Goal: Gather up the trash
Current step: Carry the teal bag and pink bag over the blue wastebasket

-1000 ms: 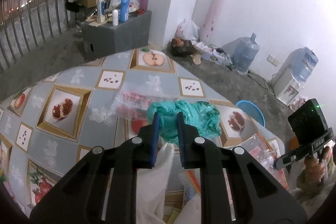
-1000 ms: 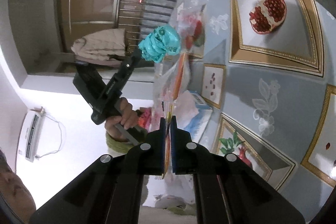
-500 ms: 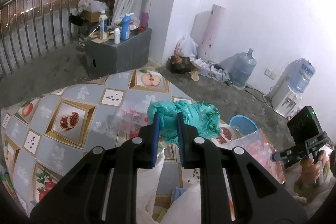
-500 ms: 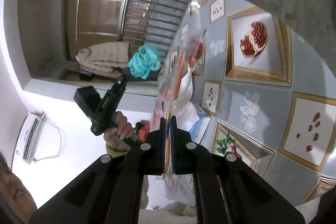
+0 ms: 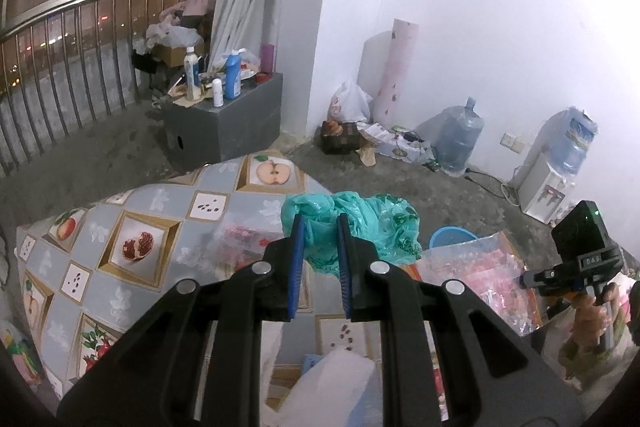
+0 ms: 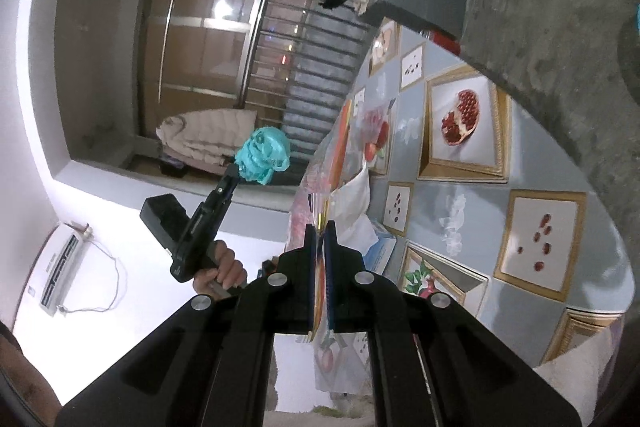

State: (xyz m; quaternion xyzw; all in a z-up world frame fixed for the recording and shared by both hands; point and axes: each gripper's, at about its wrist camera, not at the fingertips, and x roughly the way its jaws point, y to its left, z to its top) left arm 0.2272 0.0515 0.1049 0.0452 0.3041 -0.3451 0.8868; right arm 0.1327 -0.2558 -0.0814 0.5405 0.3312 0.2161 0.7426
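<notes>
Rising since earlier: left gripper point(image 5: 320, 227), centre frame, pinching crumpled teal plastic bag point(image 5: 360, 223); right gripper point(image 6: 319, 231) clamping thin glossy clear wrapper point(image 6: 320, 291), lower centre.

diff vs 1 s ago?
The left gripper has lifted the teal bag off the table; the table looks lower and farther. The right gripper has swung sideways. Both grips unchanged: left on the bag, right on the clear wrapper.
</notes>
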